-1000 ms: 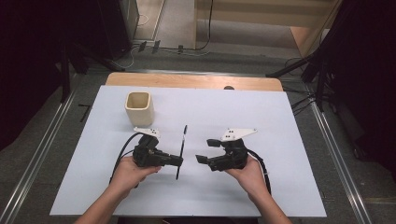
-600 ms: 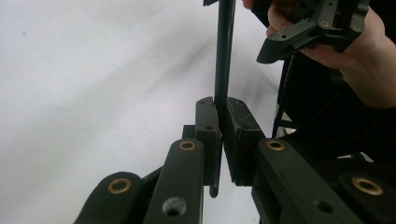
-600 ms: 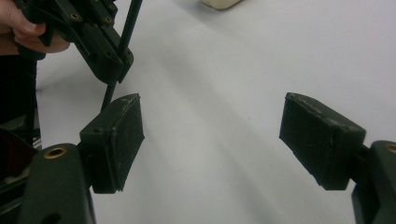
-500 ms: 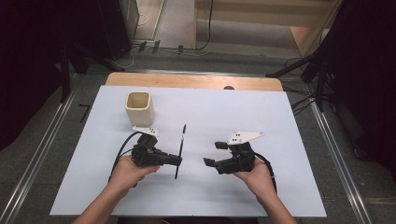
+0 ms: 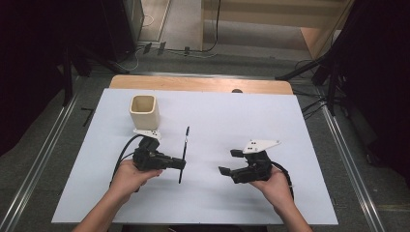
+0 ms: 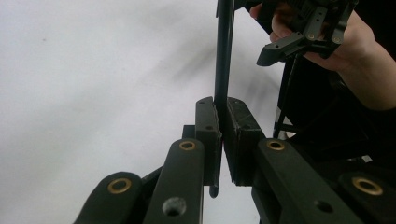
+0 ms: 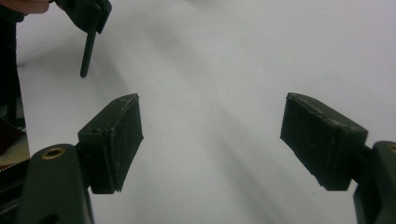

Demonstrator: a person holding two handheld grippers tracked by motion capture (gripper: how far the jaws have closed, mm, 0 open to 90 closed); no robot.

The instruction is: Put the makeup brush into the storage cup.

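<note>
Left gripper [image 5: 180, 163]: jaws clamped together on a thin black stick [image 5: 183, 152], held near the middle of the white board [image 5: 212, 116]. In the left gripper view the flat black pads [image 6: 208, 135] press the stick [image 6: 223, 60] from both sides; a short end hangs below them and the long part rises above. In the high view the stick runs near to far across the jaws, its far tip reaching toward the board's middle.

Right gripper [image 5: 231, 163]: jaws wide apart, nothing between them. Right gripper view shows two matte black rectangular pads [image 7: 119, 140] with bare white board [image 7: 210, 93] in the gap, and the stick's end [image 7: 87, 56] hanging from the left gripper at far upper left. The two grippers face each other, near but apart, with open board between.

Stick: slender, straight, round in section, dark and smooth.

Cup [image 5: 144, 111]: cream, squarish with rounded corners, open top, matte; stands upright on the board's far left, just beyond the left gripper.

Board: white, smooth, flat, rectangular. Right half and far middle lie open; a wooden strip [image 5: 200, 84] borders the far edge. Grey floor and metal rails flank both sides.
</note>
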